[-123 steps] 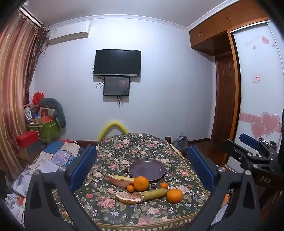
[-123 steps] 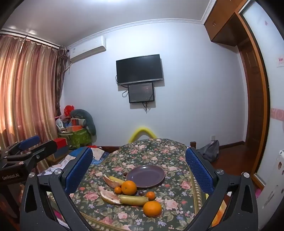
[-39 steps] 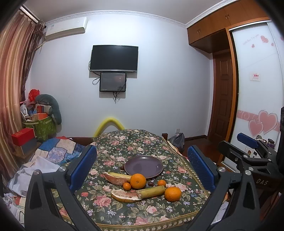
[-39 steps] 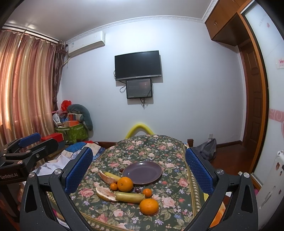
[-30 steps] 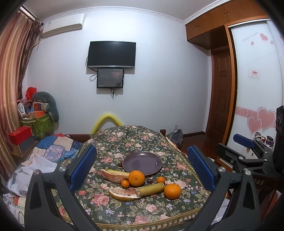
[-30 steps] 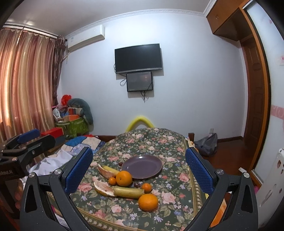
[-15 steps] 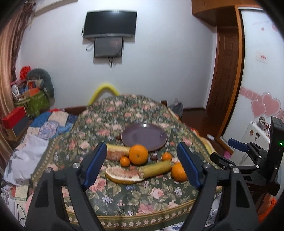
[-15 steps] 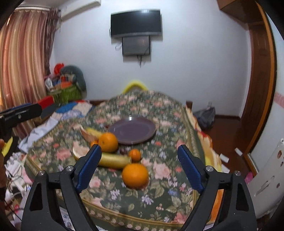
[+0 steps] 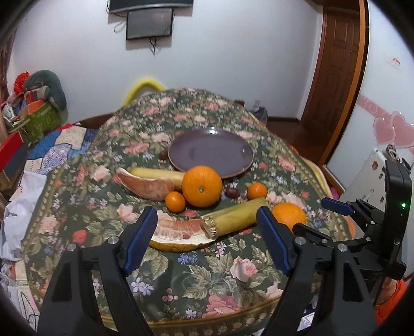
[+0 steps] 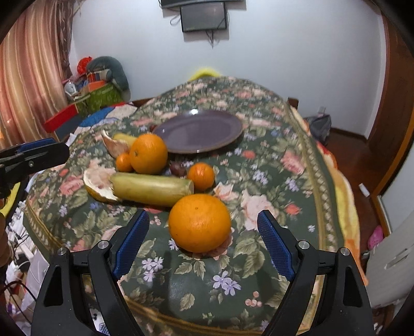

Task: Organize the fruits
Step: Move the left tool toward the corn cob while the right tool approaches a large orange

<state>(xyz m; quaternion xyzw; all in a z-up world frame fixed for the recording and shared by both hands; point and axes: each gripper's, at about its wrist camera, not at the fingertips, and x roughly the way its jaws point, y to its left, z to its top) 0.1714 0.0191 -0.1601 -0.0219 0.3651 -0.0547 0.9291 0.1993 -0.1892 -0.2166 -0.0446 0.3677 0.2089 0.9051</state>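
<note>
Floral tablecloth (image 10: 271, 165): purple plate (image 10: 199, 131) behind oranges; banana (image 10: 152, 190) between.

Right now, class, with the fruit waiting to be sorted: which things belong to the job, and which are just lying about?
Belongs to the job:
big oranges
small oranges
pomelo pieces
purple plate

Just lying about:
wall screen
green box
wooden door
</note>
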